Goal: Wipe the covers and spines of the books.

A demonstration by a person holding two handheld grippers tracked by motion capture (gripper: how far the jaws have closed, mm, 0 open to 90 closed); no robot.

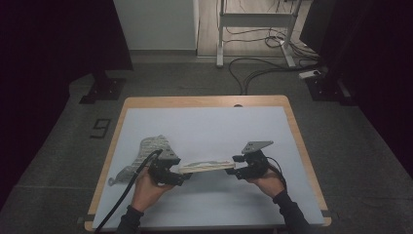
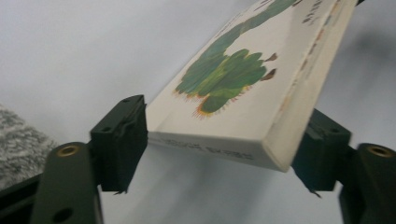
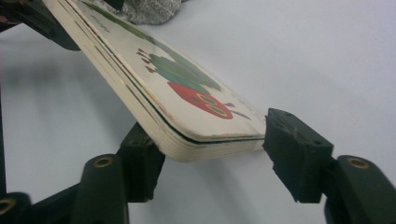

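A board book [image 1: 204,165] with a green caterpillar on its pale cover stretches between my two grippers over the white table top [image 1: 209,126]. My left gripper [image 1: 184,171] is at its left end and my right gripper [image 1: 236,165] at its right end. In the left gripper view the book [image 2: 233,93] lies tilted between the jaws of the left gripper [image 2: 219,147], which stand apart at its edges. In the right gripper view the book [image 3: 177,93] rests on one pad of the right gripper [image 3: 219,161], the other pad just beside its corner. A shadow lies under the book.
A crumpled grey cloth [image 1: 151,148] lies on the table just behind and left of my left hand. The table's wooden rim [image 1: 204,101] runs around the white top. Beyond the table, cables and a desk frame [image 1: 253,22] stand on the grey floor.
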